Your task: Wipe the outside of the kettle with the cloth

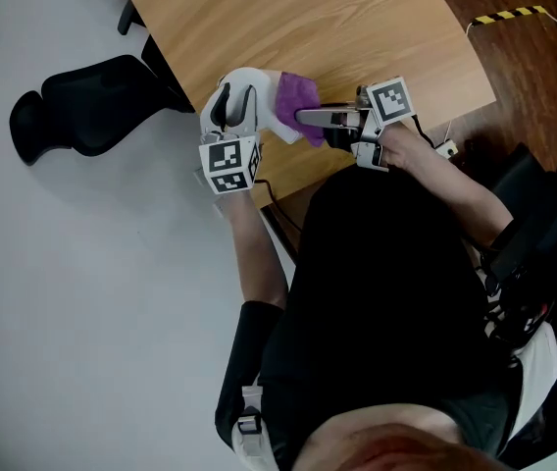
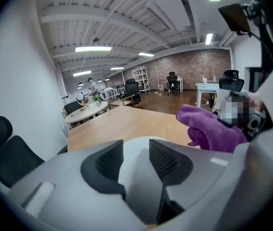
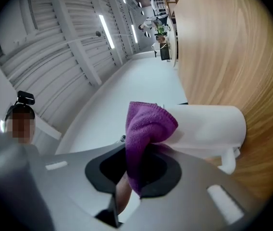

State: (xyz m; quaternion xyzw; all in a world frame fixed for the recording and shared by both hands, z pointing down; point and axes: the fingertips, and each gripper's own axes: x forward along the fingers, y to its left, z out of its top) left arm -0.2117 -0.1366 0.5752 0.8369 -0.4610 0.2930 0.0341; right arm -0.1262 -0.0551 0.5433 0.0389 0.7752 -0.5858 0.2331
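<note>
Now right gripper (image 3: 141, 166) jaws clamp cloth (image 3: 148, 124) against kettle (image 3: 208, 126); left gripper (image 2: 135, 160) jaws half-closed, gripping kettle.

Pale wooden tabletop (image 1: 357, 27): broad bare run beyond and to the right of the white plastic kettle (image 1: 267, 96), free passage there. Near corner crowded: left gripper (image 1: 234, 111) clamped on the kettle, right gripper (image 1: 308, 118) pressing the bunched purple cloth (image 1: 296, 94) against it. Black office chair (image 1: 92, 106) stands near the table's left edge, narrowing that approach.
</note>
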